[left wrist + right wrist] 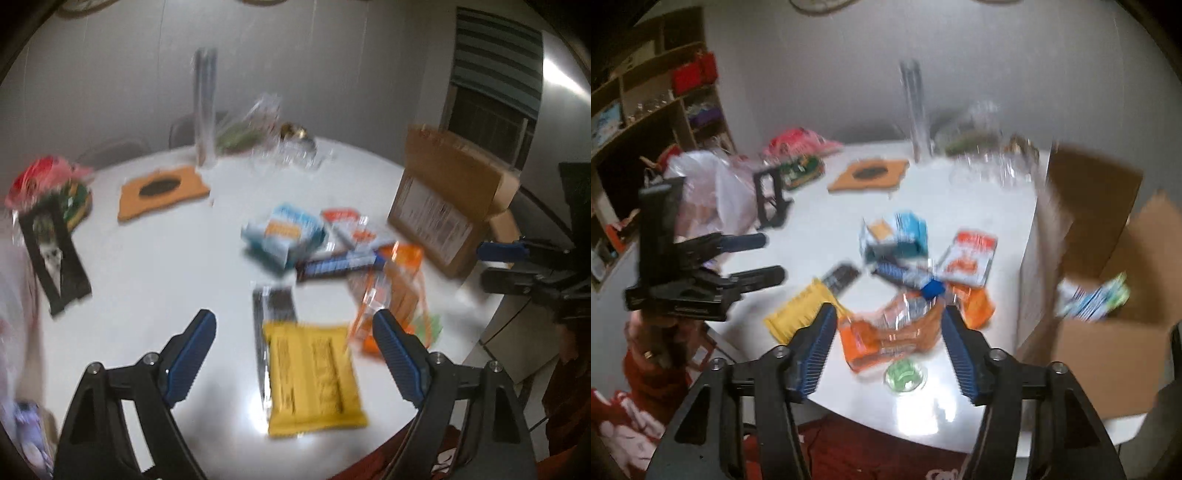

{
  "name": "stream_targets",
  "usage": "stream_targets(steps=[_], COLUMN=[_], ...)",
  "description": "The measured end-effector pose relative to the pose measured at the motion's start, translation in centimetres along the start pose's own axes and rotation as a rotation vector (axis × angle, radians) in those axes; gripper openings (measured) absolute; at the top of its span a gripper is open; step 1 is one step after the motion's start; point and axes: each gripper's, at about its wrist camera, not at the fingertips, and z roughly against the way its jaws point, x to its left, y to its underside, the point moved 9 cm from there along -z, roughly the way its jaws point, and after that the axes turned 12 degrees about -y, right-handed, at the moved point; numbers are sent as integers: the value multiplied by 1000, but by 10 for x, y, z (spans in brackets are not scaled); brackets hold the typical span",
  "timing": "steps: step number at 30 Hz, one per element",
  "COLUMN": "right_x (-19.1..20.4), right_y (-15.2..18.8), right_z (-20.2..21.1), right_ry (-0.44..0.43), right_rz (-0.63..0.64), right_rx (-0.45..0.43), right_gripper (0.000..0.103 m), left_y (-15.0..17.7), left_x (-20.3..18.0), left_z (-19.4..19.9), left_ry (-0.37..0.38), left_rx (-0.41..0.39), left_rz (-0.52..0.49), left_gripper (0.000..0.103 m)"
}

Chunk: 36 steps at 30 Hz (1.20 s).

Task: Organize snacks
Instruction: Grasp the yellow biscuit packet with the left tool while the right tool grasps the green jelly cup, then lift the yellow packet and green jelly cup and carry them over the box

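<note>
Snack packets lie in a loose heap on the white round table (147, 258). A yellow packet (314, 376) rests on the table below and between the fingers of my left gripper (293, 325), which is open and empty. Beyond it are a black packet (275, 306), a dark blue bar (340, 266), a blue-white packet (284, 232) and a red-white packet (347, 225). My right gripper (890, 317) is open above an orange packet (886, 332), its pads clear of it. A blue-green packet (1093, 299) lies inside the open cardboard box (1108, 350) on the right.
An orange mat (162, 192), a black frame stand (55, 258), a tall clear tube (205, 110) and clear plastic bags (288, 147) stand at the back. A small green-lidded cup (905, 374) sits near the front edge. Shelves (646, 110) stand beyond the table's left side.
</note>
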Motion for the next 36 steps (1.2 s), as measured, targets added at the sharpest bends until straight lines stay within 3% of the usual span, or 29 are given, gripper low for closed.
stream_targets(steps=[5, 12, 18, 21, 25, 36], right_x=[-21, -26, -22, -22, -22, -21], right_y=[39, 65, 66, 64, 61, 60], right_z=[-26, -38, -47, -48, -50, -53], right_ry=[3, 57, 81, 74, 65, 13], right_rz=[-27, 46, 87, 94, 129, 186], right_rx=[7, -37, -70, -75, -71, -43], right_gripper=[58, 58, 53, 41, 35, 33], left_y=[35, 45, 43, 45, 48, 51], left_x=[-12, -24, -31, -31, -28, -19], left_z=[-20, -35, -38, -40, -39, -34], left_ry=[14, -35, -85, -79, -83, -87], left_rx=[52, 36, 1, 13, 12, 2], left_rz=[-7, -4, -35, -37, -45, -46], left_gripper=[85, 85, 84, 76, 68, 64])
